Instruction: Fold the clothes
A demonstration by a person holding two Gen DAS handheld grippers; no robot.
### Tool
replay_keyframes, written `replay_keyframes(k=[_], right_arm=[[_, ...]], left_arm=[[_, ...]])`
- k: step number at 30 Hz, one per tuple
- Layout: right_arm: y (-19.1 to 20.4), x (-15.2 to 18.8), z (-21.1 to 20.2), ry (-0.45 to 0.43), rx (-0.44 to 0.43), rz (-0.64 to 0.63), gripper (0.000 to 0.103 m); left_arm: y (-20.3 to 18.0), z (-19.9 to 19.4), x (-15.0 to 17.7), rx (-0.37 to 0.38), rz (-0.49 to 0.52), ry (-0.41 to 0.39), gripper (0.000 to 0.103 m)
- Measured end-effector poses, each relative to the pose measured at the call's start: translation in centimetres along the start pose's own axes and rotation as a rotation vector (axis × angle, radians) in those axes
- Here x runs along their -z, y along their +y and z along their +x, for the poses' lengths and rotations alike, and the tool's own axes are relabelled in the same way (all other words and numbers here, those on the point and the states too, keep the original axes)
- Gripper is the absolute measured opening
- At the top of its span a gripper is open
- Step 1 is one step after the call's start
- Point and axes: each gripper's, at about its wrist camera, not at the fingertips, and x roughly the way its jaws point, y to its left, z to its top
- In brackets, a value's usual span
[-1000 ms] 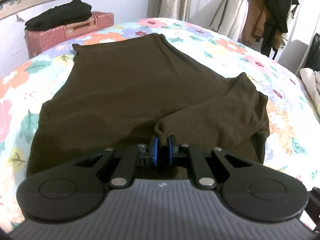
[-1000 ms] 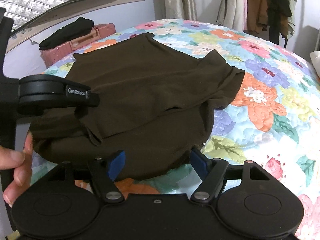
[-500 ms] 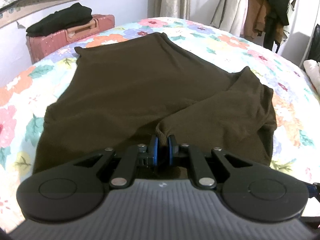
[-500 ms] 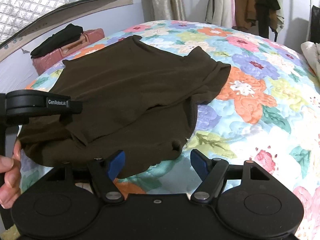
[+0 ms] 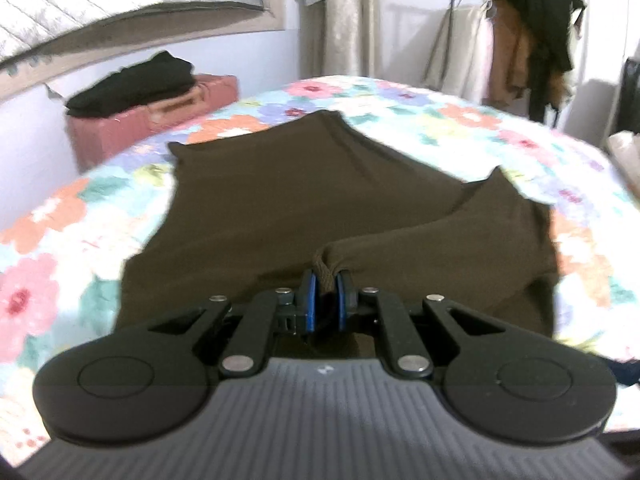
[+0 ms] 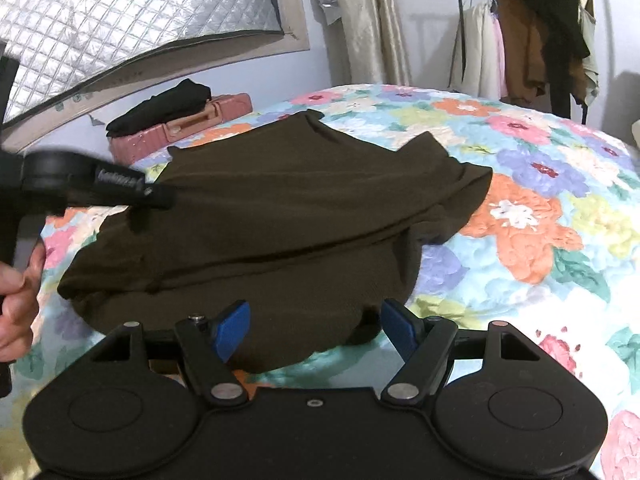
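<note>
A dark brown shirt (image 5: 304, 200) lies spread on the floral bedspread (image 5: 52, 240), one sleeve folded across its near part. My left gripper (image 5: 325, 280) is shut on the cuff of that sleeve (image 5: 420, 248) and holds it over the shirt's body. In the right wrist view the same shirt (image 6: 300, 216) shows with the left gripper (image 6: 160, 200) above its left side. My right gripper (image 6: 316, 320) is open and empty, its blue pads (image 6: 232, 326) at either side of the shirt's near edge.
A pink suitcase (image 5: 160, 116) with folded black clothes (image 5: 132, 80) on it stands beyond the bed at the far left. A clothes rack (image 5: 524, 32) with hanging garments stands at the far right. A pale bundle (image 5: 624, 148) lies at the right edge.
The left gripper has carried the sleeve cuff leftward and away across the shirt. The right gripper has moved in closer to the shirt's near edge, still open.
</note>
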Motion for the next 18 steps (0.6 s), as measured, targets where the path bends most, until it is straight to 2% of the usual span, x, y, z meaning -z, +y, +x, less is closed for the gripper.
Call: replay_keyframes(k=[2,5,8,11,14,15,17,18], right_arm=[[-0.4,-0.3,0.2,-0.002,-0.005,0.003,0.077],[-0.5,-0.5,0.6,-0.018,-0.01,-0.035,0.077],[-0.7,-0.6,0.8,-0.032,-0.03,-0.082,0.078],[-1.7,-1.0,1.1,-0.026,-0.03,-0.057,0.079],[-3.1,-1.6,1.4,-0.015,-0.017,-0.028,0.079],[-3.5,-1.8,1.6,-0.014,-0.012,-0.036,0.079],[-4.2,-2.3,2.3,0.0,-0.006,-0.078,0.079],[-4.4,-2.7,2.8,0.017,-0.005,-0.123,0.079]], left_arm=[[0.5,0.5,0.1,-0.011,0.012,0.0,0.01],[1.9,0.8,0.0,0.022,-0.052,-0.009,0.01],[2.9,0.6,-0.4,0.017,-0.073,-0.034,0.01],[4.4,-0.5,-1.2,0.028,-0.109,-0.067,0.01],[6.1,-1.0,-2.0,0.048,-0.153,-0.064,0.01],[6.1,-0.6,-2.3,0.048,-0.13,-0.048,0.01],[5.2,0.7,-2.7,0.031,0.068,0.014,0.01],[5.3,0.8,-2.7,0.001,0.129,0.011,0.01]])
